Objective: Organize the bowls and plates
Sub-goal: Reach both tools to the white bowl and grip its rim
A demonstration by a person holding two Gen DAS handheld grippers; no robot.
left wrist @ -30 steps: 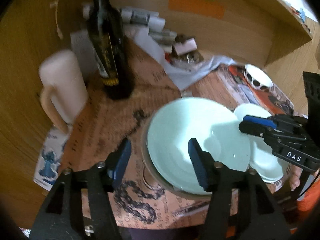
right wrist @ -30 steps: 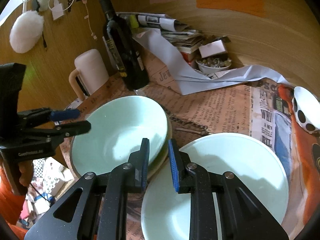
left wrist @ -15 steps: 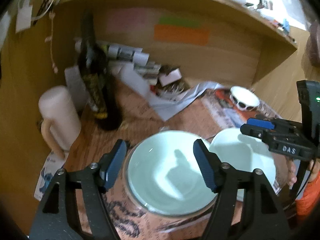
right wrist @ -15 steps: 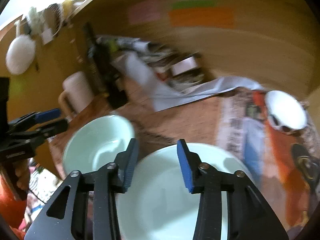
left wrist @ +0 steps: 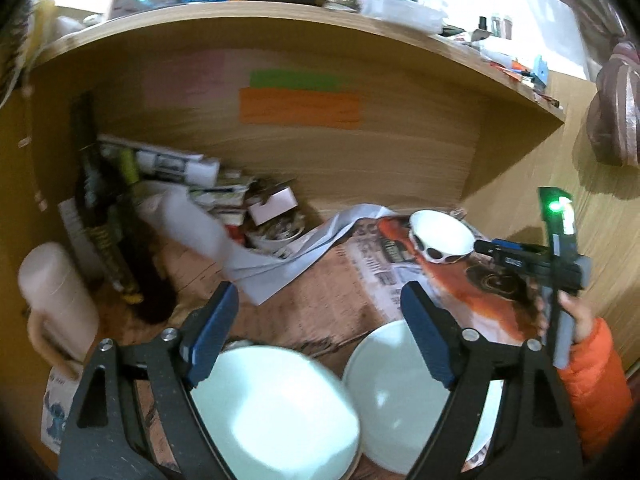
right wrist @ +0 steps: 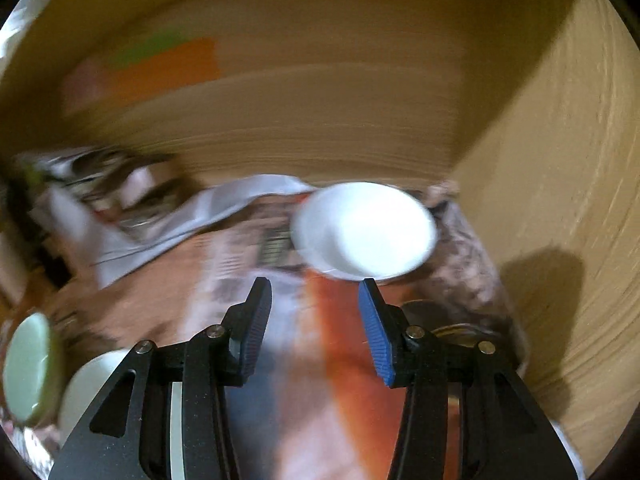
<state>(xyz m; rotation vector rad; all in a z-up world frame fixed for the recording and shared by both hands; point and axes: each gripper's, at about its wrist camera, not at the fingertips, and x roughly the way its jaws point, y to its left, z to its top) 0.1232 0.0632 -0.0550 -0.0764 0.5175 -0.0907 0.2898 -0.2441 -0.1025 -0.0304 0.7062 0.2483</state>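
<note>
Reaching for the small white bowl (right wrist: 362, 230) looks like the step in hand, and here is how things sit, from the biggest thing to the smallest. Newspaper (left wrist: 320, 304) covers the desk under both grippers. Just below the left gripper (left wrist: 320, 334) lies the big pale green plate (left wrist: 276, 412), with nothing between the gripper's fingers but air. Its jaws are opening wide and it holds nothing. Beside that plate, under the left gripper's right finger, lies a second pale plate (left wrist: 388, 384). The two plates sit side by side and look very close, but blur hides whether their edges touch. Far off to the left of the left gripper stand a dark bottle (left wrist: 108, 236) and a pink mug (left wrist: 56, 304). The small white bowl has dark spots on its side and sits just ahead of the right gripper (right wrist: 316, 320), a little toward its right finger. The right gripper's jaws are opening too, they are partly spread, and nothing is between them. The right fingertip looks near the bowl's front rim, but the picture is too blurry to say if it touches. I think the next move needs the right gripper to slide one finger over the bowl's rim and one under it, then pinch gently, because a thin rim can slip. After that the bowl likely belongs with the plates.
</note>
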